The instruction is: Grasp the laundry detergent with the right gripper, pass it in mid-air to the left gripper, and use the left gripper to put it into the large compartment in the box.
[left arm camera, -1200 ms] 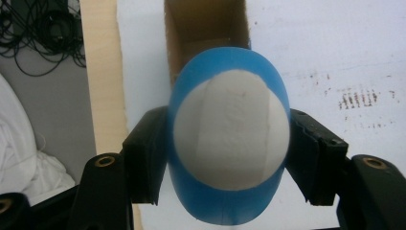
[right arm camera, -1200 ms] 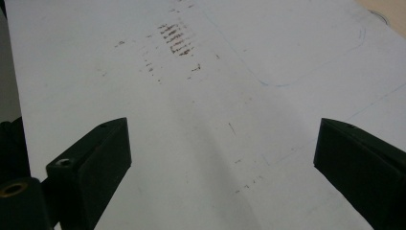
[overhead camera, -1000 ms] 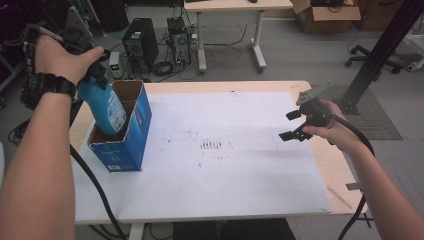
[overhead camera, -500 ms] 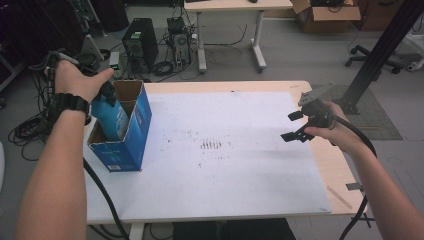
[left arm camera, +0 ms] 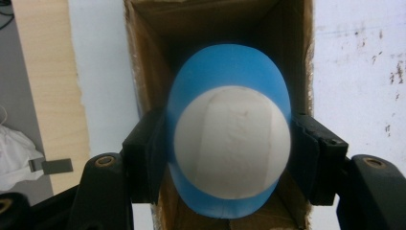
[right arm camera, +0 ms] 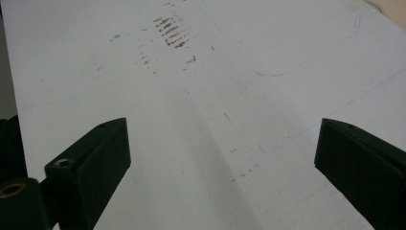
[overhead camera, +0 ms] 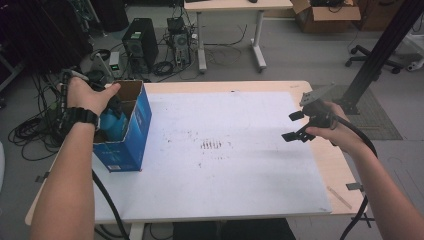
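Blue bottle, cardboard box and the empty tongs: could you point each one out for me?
blue bottle point(left arm camera: 229, 143), left gripper view, on its white end.
cardboard box point(overhead camera: 135, 125), high view, on its blue outer side.
right tongs point(overhead camera: 295, 125), high view, midway between its open jaw tips.

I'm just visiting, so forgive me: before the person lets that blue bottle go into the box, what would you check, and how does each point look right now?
1. Left gripper shut on the bottle: ok, both jaws press its sides.
2. Bottle inside the box opening: ok, cardboard walls surround it in the left gripper view.
3. Bottle resting on the box bottom: cannot tell, the bottom is hidden.
4. Box standing upright on the table: ok.
5. Right gripper out of the way: ok, it is open and empty, above the far side of the table.
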Demonstrator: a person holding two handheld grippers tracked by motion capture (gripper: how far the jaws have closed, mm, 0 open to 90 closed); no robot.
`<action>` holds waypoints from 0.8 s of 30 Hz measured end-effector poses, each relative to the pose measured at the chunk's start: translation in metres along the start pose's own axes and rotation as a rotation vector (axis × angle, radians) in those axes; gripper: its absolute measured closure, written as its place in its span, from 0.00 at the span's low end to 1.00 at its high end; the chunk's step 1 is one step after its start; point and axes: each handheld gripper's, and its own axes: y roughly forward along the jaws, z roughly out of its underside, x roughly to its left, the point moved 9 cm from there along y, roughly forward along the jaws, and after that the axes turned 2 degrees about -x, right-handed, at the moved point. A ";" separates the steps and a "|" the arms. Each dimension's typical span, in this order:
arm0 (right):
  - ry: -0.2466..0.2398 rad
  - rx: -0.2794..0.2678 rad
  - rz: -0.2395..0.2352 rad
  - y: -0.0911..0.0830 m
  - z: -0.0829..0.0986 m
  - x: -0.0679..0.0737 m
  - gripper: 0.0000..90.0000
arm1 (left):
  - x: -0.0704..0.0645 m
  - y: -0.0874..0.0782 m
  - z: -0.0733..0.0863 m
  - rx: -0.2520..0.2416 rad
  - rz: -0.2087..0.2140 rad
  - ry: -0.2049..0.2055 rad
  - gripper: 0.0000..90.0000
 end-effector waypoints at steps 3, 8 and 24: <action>0.003 0.002 -0.001 0.000 0.002 0.000 0.06 | 0.000 0.007 0.002 0.011 0.001 0.002 0.42; 0.006 0.002 -0.001 0.002 0.003 0.000 0.06 | 0.000 0.013 0.004 0.019 -0.005 0.004 0.42; 0.006 0.007 -0.007 0.007 0.005 0.002 0.06 | -0.001 0.024 0.008 0.038 -0.007 0.007 0.42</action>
